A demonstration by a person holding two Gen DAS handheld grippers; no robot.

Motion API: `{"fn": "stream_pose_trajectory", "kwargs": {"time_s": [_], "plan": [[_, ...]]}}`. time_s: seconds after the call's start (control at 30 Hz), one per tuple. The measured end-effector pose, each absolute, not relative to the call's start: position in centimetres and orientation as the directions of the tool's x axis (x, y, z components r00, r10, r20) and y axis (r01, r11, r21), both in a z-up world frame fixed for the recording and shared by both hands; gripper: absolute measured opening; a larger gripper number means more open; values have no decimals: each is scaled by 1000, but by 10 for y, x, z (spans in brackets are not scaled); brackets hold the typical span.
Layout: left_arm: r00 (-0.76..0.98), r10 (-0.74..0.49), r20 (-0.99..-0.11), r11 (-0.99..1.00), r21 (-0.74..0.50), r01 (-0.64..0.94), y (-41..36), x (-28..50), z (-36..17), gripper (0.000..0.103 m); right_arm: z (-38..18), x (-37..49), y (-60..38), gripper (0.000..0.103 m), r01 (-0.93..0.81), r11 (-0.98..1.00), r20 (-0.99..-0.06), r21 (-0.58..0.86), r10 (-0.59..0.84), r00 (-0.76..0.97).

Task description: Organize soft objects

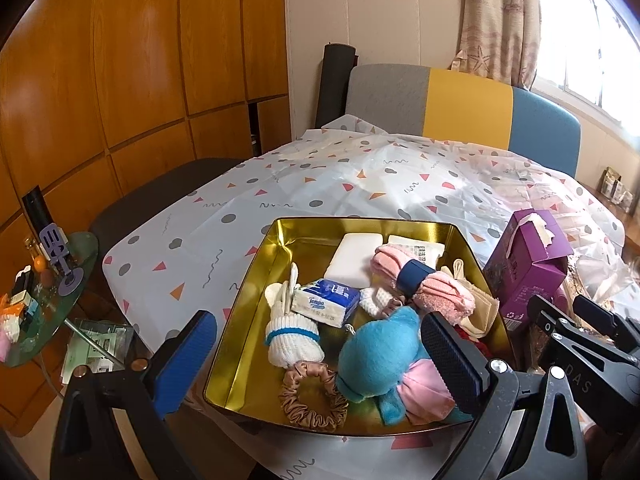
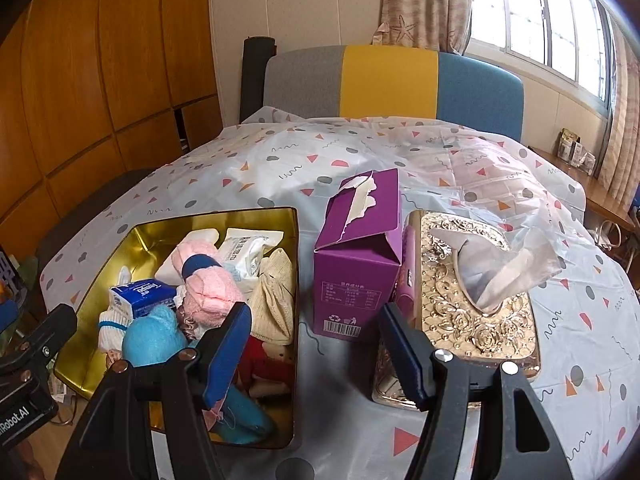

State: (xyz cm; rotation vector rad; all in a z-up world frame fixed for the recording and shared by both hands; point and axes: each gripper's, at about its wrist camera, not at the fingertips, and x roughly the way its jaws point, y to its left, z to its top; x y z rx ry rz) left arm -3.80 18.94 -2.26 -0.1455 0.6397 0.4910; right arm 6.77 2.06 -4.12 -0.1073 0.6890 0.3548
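Blue plush (image 1: 380,356) in gold tin (image 1: 244,320), purple box (image 2: 360,256) beside

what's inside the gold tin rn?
Gold tin holds a blue plush, pink towel roll, Tempo tissue pack, white sock, scrunchie, wipes pack. Whatever lies beneath the pile is covered.

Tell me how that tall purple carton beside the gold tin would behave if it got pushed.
The purple carton stands upright and narrow, so it probably tips rather than slides. Its torn-open top suggests thin, crushable cardboard. It likely drags little on the smooth plastic tablecloth.
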Motion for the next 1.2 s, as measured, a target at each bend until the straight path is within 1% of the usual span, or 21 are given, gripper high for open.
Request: {"fn": "stream_pose_trajectory", "kwargs": {"time_s": [1.2], "plan": [[684, 397, -612, 876, 30, -481, 190, -38, -26, 103, -43, 69, 19, 67, -349, 937, -642, 32, 287, 711]]}}
